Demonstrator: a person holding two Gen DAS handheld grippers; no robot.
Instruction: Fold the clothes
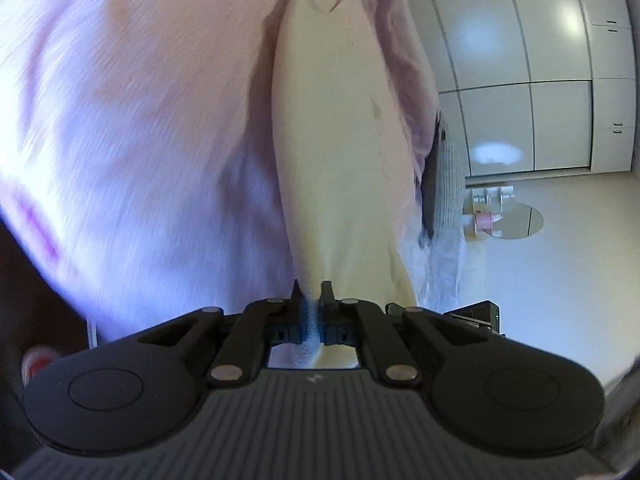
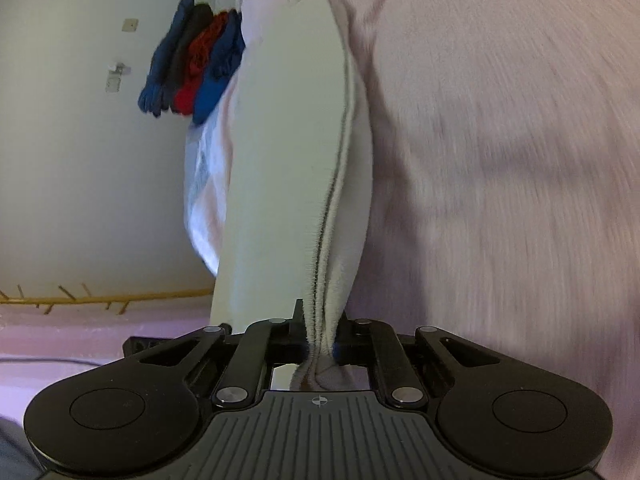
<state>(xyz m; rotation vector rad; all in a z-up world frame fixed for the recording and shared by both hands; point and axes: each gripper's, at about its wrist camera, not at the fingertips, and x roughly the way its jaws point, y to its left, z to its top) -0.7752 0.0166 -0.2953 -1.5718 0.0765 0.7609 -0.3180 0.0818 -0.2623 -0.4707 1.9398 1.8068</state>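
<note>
A pale cream garment (image 1: 336, 152) hangs stretched away from my left gripper (image 1: 314, 298), whose jaws are shut on its edge. The same garment (image 2: 288, 152) fills the middle of the right wrist view as a long taut fold with a ribbed hem. My right gripper (image 2: 320, 328) is shut on that bunched hem, which pokes out behind the jaws. Blurred pink fabric (image 1: 128, 120) lies behind the garment in the left wrist view, and the pink fabric (image 2: 500, 160) covers the right side of the right wrist view.
White cupboard doors (image 1: 520, 72) and a pale floor (image 1: 540, 280) with a round mirror (image 1: 524, 220) show at the right of the left wrist view. Blue, black and red clothes (image 2: 196, 64) sit stacked at the upper left of the right wrist view. A pink surface (image 2: 80, 344) lies below.
</note>
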